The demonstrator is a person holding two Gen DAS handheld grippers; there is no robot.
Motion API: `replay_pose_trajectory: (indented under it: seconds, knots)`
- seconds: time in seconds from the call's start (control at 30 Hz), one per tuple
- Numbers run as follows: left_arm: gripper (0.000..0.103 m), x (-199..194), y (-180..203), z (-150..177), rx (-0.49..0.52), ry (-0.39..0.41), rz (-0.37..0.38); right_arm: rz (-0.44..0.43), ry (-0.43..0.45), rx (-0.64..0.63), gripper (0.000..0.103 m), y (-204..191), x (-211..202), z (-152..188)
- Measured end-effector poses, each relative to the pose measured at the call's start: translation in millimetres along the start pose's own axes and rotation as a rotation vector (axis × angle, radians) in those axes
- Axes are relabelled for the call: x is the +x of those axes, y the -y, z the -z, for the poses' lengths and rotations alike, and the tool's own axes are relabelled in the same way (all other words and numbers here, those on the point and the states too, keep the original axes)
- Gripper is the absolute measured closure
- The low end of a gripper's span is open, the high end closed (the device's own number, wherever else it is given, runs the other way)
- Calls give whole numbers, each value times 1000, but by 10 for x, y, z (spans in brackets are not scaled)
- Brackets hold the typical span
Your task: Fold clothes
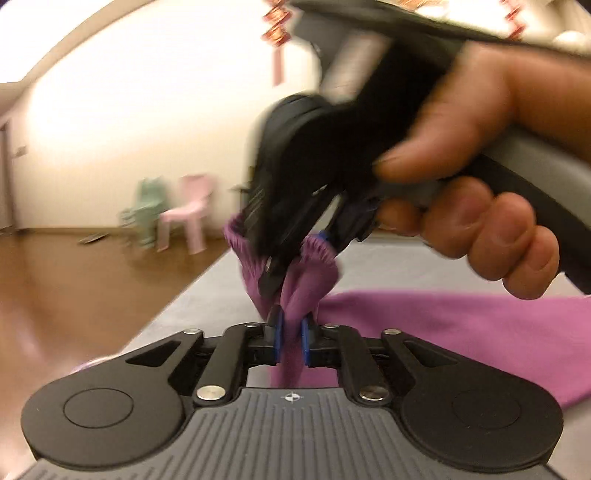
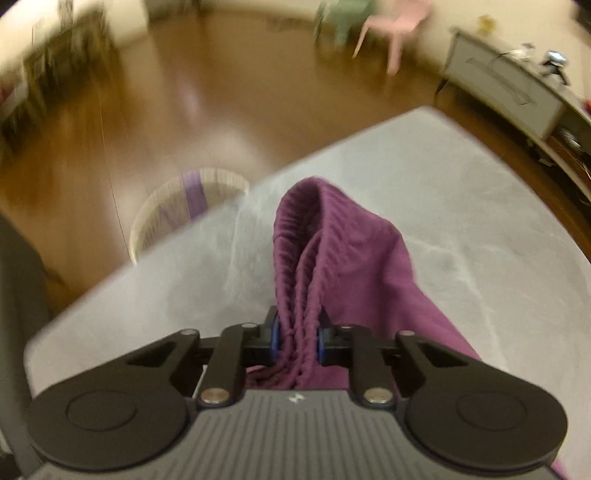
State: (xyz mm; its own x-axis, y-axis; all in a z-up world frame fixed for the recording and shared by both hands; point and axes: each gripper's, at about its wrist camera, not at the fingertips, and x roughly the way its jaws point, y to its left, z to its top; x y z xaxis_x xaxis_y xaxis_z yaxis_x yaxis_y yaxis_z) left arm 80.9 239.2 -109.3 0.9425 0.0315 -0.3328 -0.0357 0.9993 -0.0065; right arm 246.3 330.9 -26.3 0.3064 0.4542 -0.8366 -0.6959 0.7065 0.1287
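We have the purple garment [image 2: 343, 258] raised by its ribbed, gathered band above the grey table [image 2: 461, 206], and the rest of the cloth trails down and to the right onto the tabletop [image 1: 461, 325]. Our left gripper [image 1: 290, 334] has its jaws nearly together, with only a thin fold of purple cloth between the blue pads [image 1: 277, 332]. Our right gripper [image 2: 297, 338] pinches a thicker bunch of the band, its jaws narrowed onto that wad and the band looping up and forward from them. In the left wrist view the right gripper [image 1: 273, 280] comes in from above, held by a hand [image 1: 480, 177] and blurred, its tips touching the cloth just beyond the left jaws, so both grips sit close together on the same stretch of band. Off the table's left edge a woven basket [image 2: 162, 210] stands on the brown floor [image 2: 166, 110] with a purple strip over its rim. Farther back a pink chair [image 2: 391, 29] and a green chair [image 2: 343, 18] stand by the wall, and a grey cabinet [image 2: 509, 99] sits to the right.
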Motion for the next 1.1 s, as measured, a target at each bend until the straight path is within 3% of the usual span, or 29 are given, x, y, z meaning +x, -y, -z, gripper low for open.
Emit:
replay_pose_trajectory:
  seconds: [0.13, 0.2, 0.33, 0.47, 0.53, 0.57, 0.63, 0.67, 0.73, 0.77, 0.83, 0.93, 1.0, 1.1]
  knots:
    - [95, -154, 295, -2, 55, -30, 193, -40, 172, 253, 87, 842, -892, 559]
    - [94, -148, 394, 11, 78, -59, 251, -22, 155, 362, 87, 1173, -879, 975]
    - [94, 47, 329, 50, 48, -137, 250, 18, 111, 577, 86, 1820, -809, 1816]
    - [94, 255, 252, 97, 20, -212, 226, -24, 165, 698, 79, 2069, -725, 2197]
    - [94, 348, 253, 127, 26, -239, 209, -9, 185, 702, 69, 2059, -773, 2198]
    - [94, 394, 253, 142, 29, -253, 200, 1, 193, 703, 53, 2052, -797, 2195]
    - [94, 486, 254, 173, 35, -280, 182, 97, 246, 677, 42, 2052, -915, 2177]
    - [94, 532, 254, 188, 39, -294, 173, 148, 276, 659, 42, 2054, -973, 2167]
    - [94, 579, 270, 208, 49, -313, 159, 298, 247, 590, 50, 2058, -943, 2159]
    - [94, 573, 271, 190, 49, -304, 158, 374, 229, 553, 59, 2060, -923, 2156]
    - [94, 517, 253, 152, 30, -273, 175, 470, 225, 504, 63, 2029, -938, 2147]
    - [94, 552, 263, 161, 18, -284, 188, 434, 366, 473, 63, 1851, -1175, 2104]
    - [94, 576, 270, 167, 10, -291, 196, 375, 414, 386, 63, 1717, -1179, 1969]
    - [94, 612, 280, 175, -2, -302, 209, 294, 335, 316, 73, 1711, -894, 1772]
